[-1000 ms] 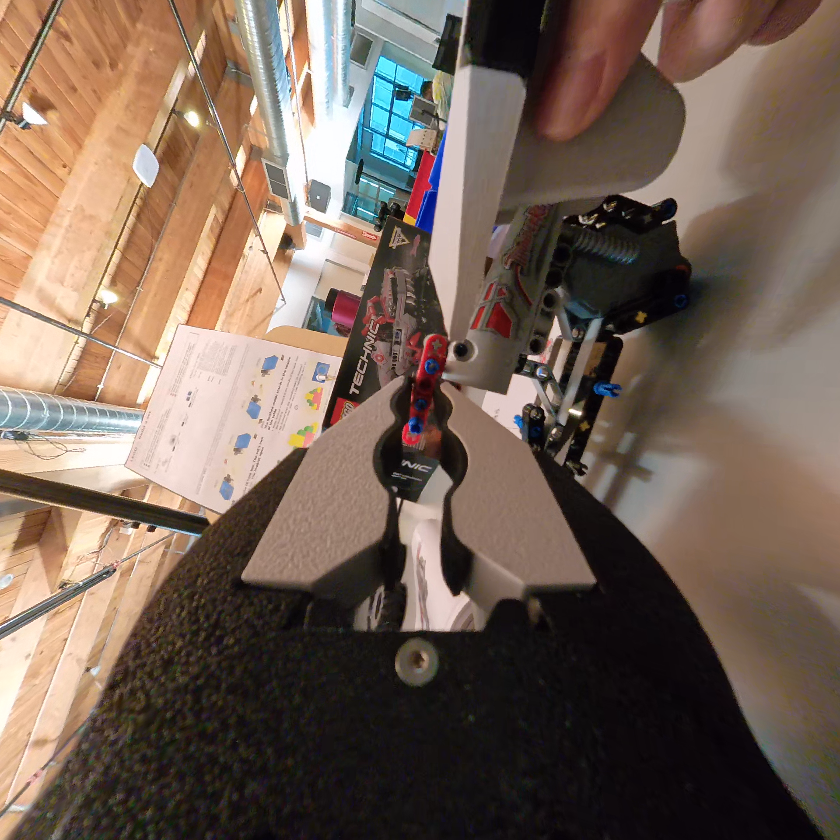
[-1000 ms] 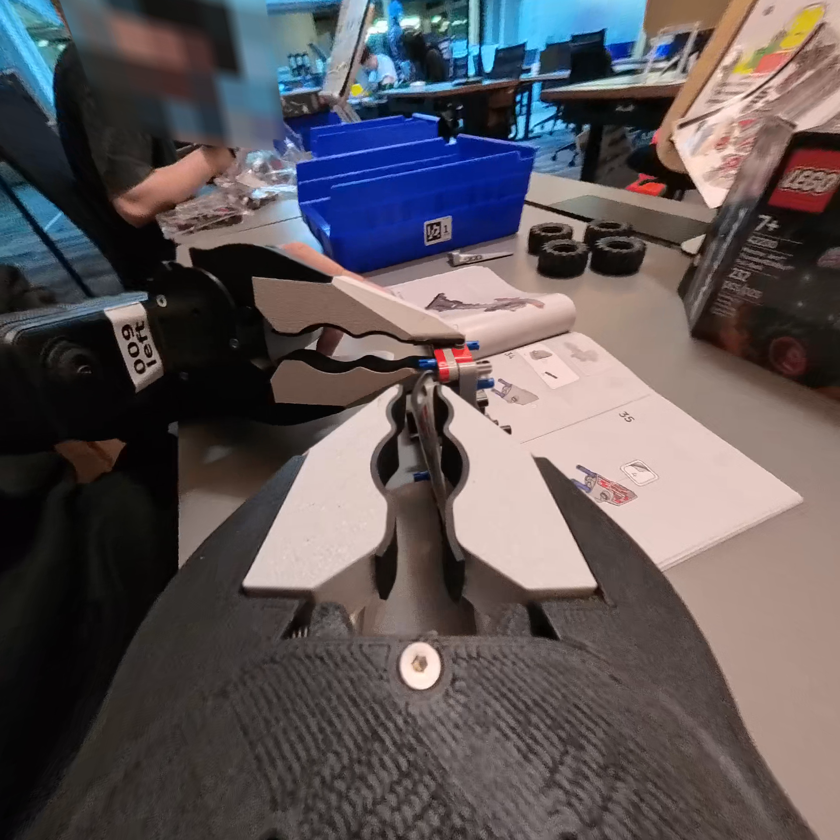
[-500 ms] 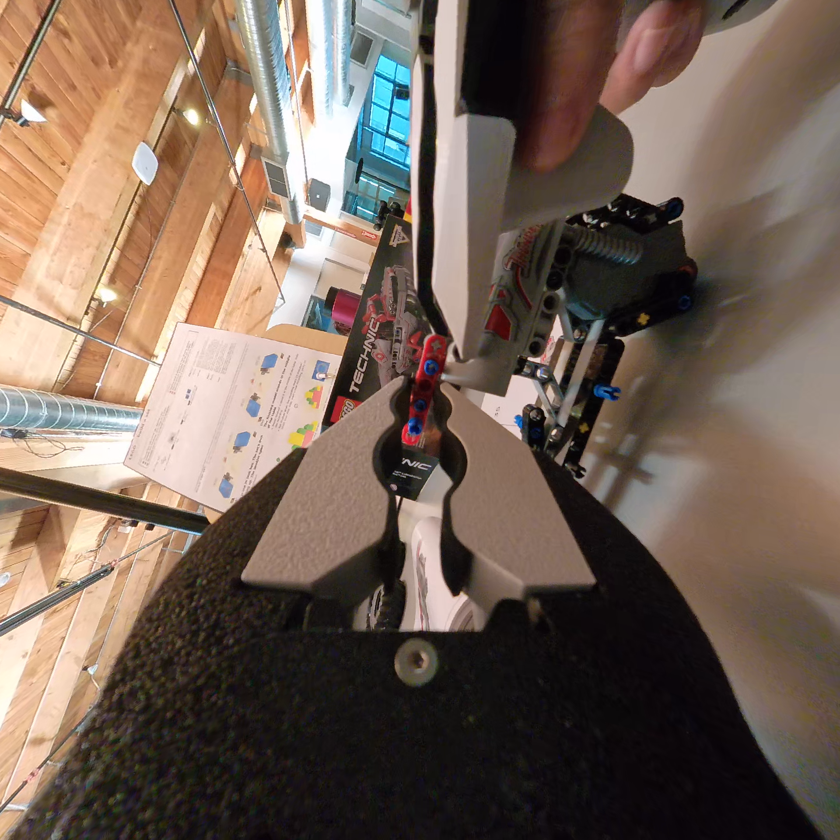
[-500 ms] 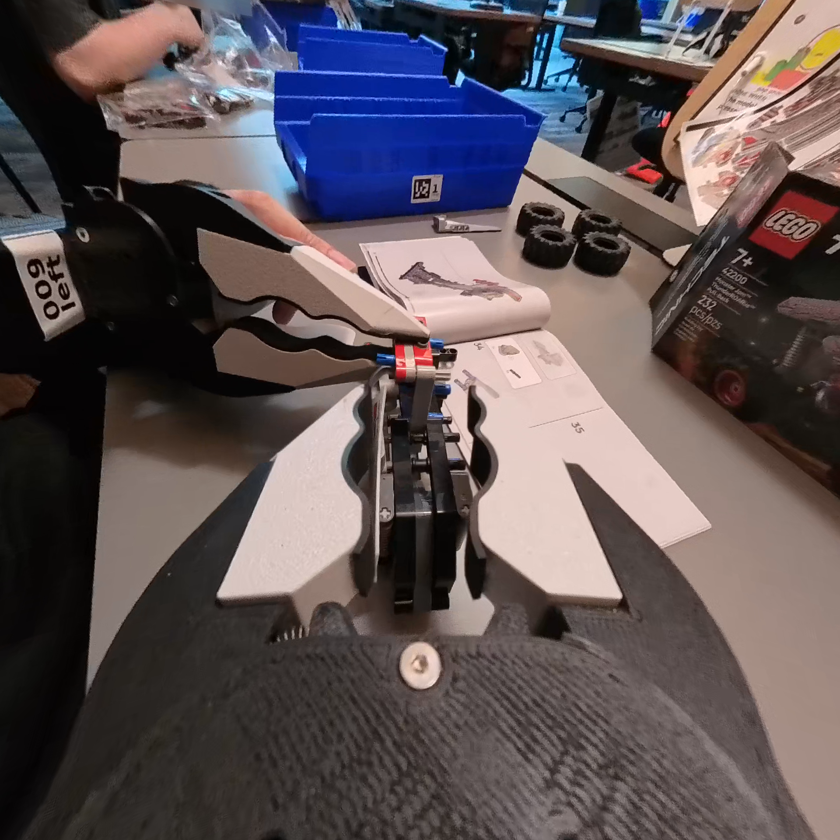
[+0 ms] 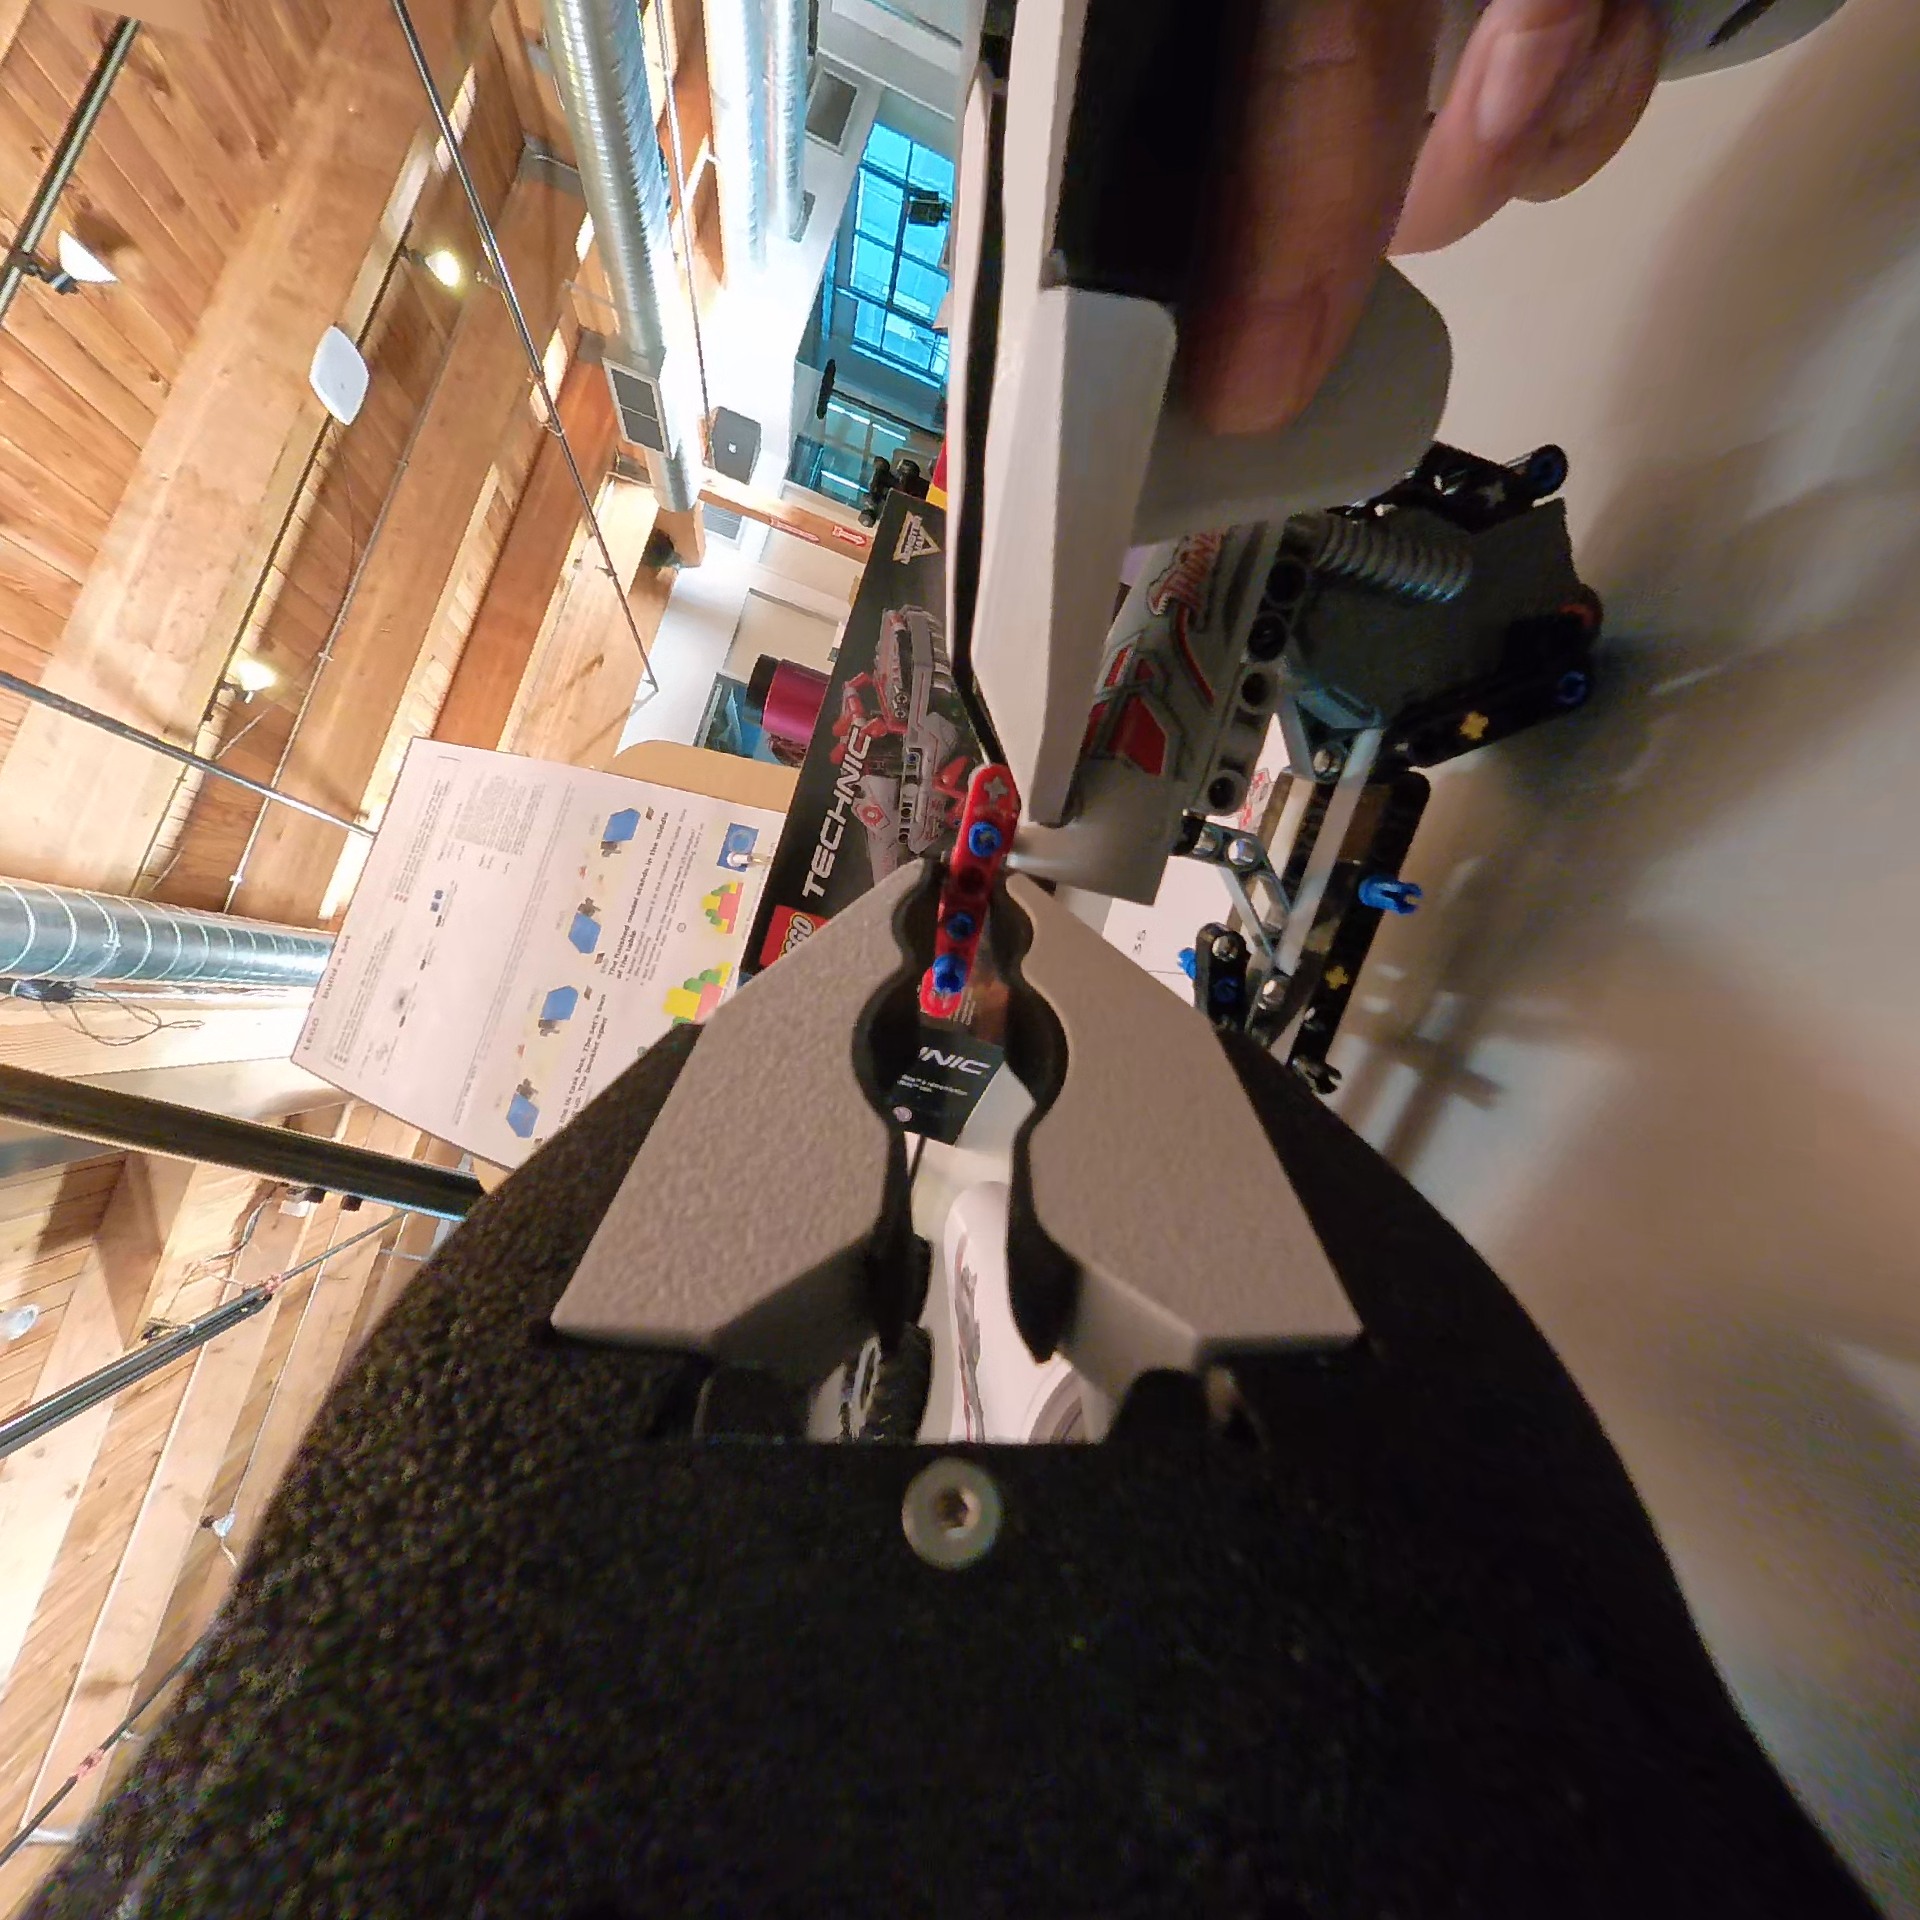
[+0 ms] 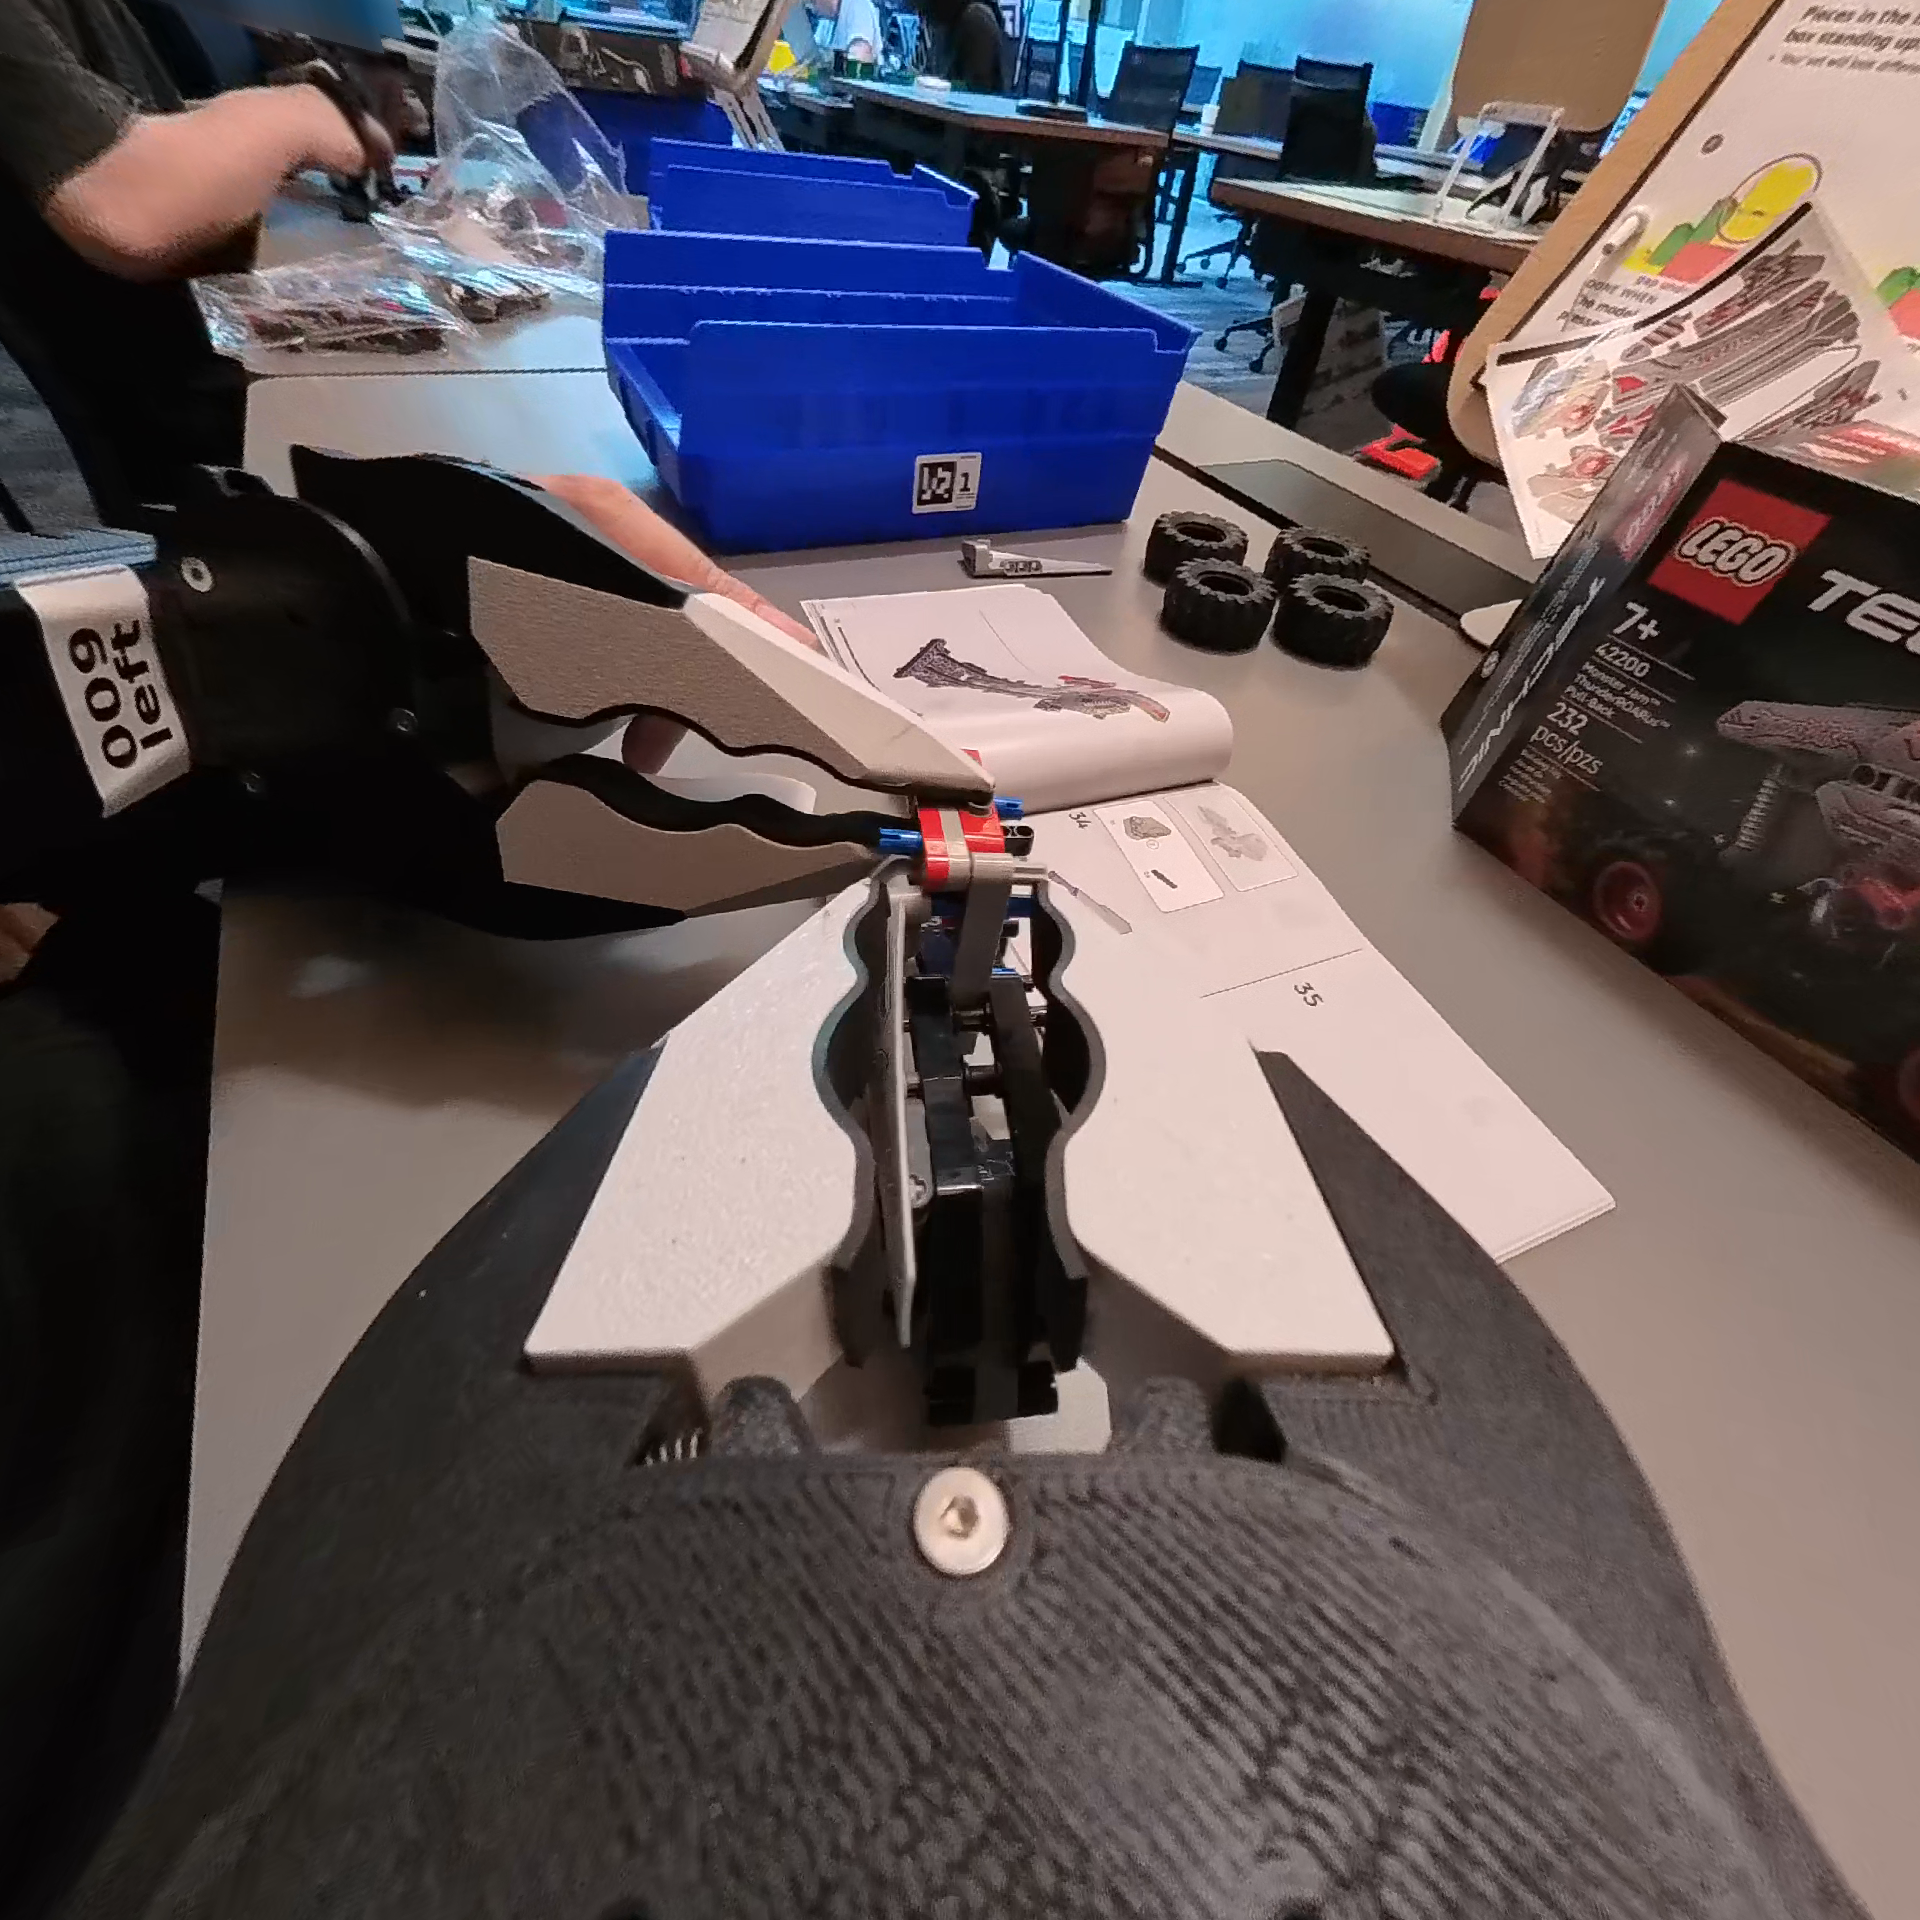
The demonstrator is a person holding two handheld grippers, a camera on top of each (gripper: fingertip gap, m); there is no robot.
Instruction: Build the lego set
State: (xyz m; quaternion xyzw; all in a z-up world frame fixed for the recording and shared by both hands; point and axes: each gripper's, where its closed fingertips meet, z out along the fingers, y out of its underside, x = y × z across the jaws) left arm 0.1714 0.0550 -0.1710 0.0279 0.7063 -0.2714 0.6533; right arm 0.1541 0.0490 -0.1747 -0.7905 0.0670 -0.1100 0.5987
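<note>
My left gripper [image 5: 964,883] is shut on a short red beam [image 5: 971,862] with blue pins. In the right wrist view the left gripper [image 6: 935,821] reaches in from the left and holds the red beam [image 6: 961,844] against the top end of the model. My right gripper [image 6: 961,904] is shut on the black and grey lego model [image 6: 966,1143], which sits deep between its fingers. In the left wrist view a finger of the right gripper [image 5: 1049,582] comes from above, with the model [image 5: 1351,665] behind it, above the grey table.
An open instruction booklet [image 6: 1299,1018] lies on the grey table [image 6: 1662,1299]. The lego box [image 6: 1714,748] stands at the right, several black tyres [image 6: 1268,592] and a small grey piece [image 6: 1023,561] behind. Blue bins [image 6: 894,416] stand farther back. A person's arm [image 6: 187,156] handles plastic bags at far left. The tips of both grippers are at nearly the same place.
My right gripper's fingers have spread wider and the model now sits deeper between them. My left gripper has stayed shut on the red beam at the model's end.
</note>
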